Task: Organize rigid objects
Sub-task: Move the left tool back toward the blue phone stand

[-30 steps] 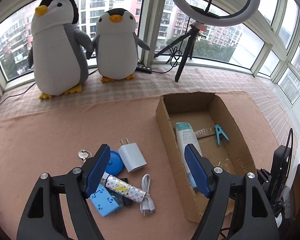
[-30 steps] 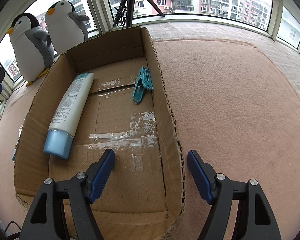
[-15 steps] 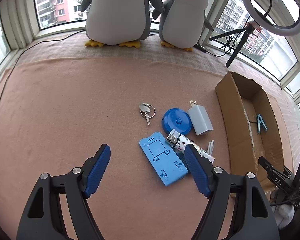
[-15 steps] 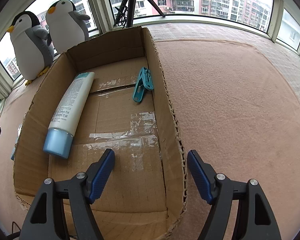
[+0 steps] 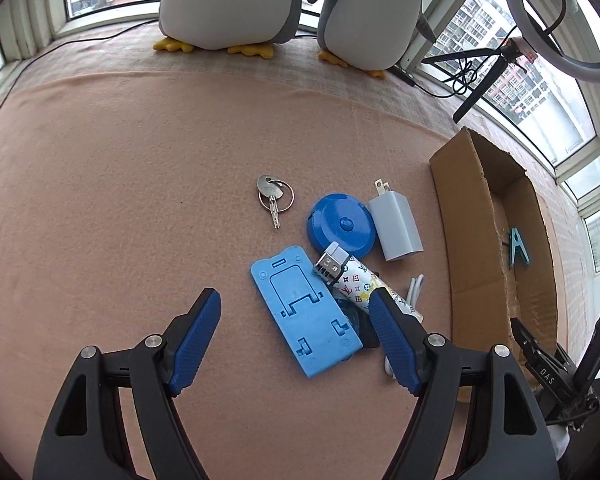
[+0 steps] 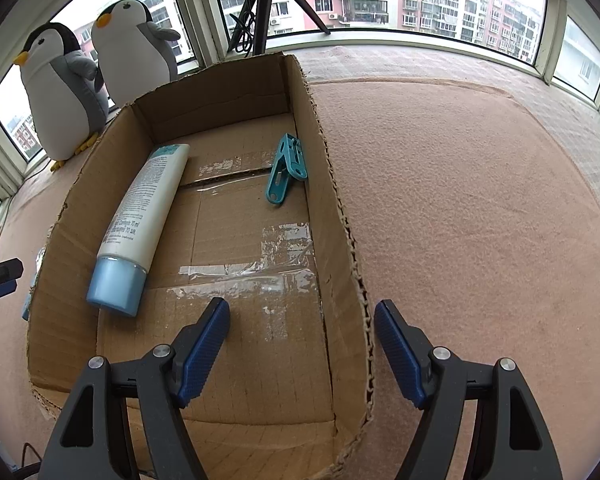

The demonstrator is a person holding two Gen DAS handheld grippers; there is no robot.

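**Entry: left claw swung off the box, onto the loose pile**

Change noted: a second earlier the left gripper (image 5: pixel 296 330) looked along the cardboard box (image 5: pixel 466 236); it had since swung left and dropped toward the loose items. The right gripper (image 6: pixel 302 346) had not shifted. Judged meaning: another pick was being lined up, with most of the sorting left to do.

Left claw, contents left to right:
- Pink mat (image 5: pixel 112 208), bare left of the claw.
- Keys on a ring (image 5: pixel 274 198), well ahead, slightly left of centre.
- Blue phone stand (image 5: pixel 306 312), flat, between the fingers, nearer the right one.
- Blue round case (image 5: pixel 342 226), ahead and right.
- Patterned lighter (image 5: pixel 350 278), just ahead of the right fingertip.
- White charger plug (image 5: pixel 396 226) and white cable (image 5: pixel 414 288), ahead of and beyond the right finger.
- Box, far right.

Left pose: jaws spread wide, holding nothing, tilted down over the stand.

Right claw, left to right:
- White tube (image 6: pixel 142 224), ahead-left, in the box.
- Teal clip (image 6: pixel 286 168), straight ahead, by the right wall.

Right pose: jaws wide, empty, straddling the right wall at the box's near end.
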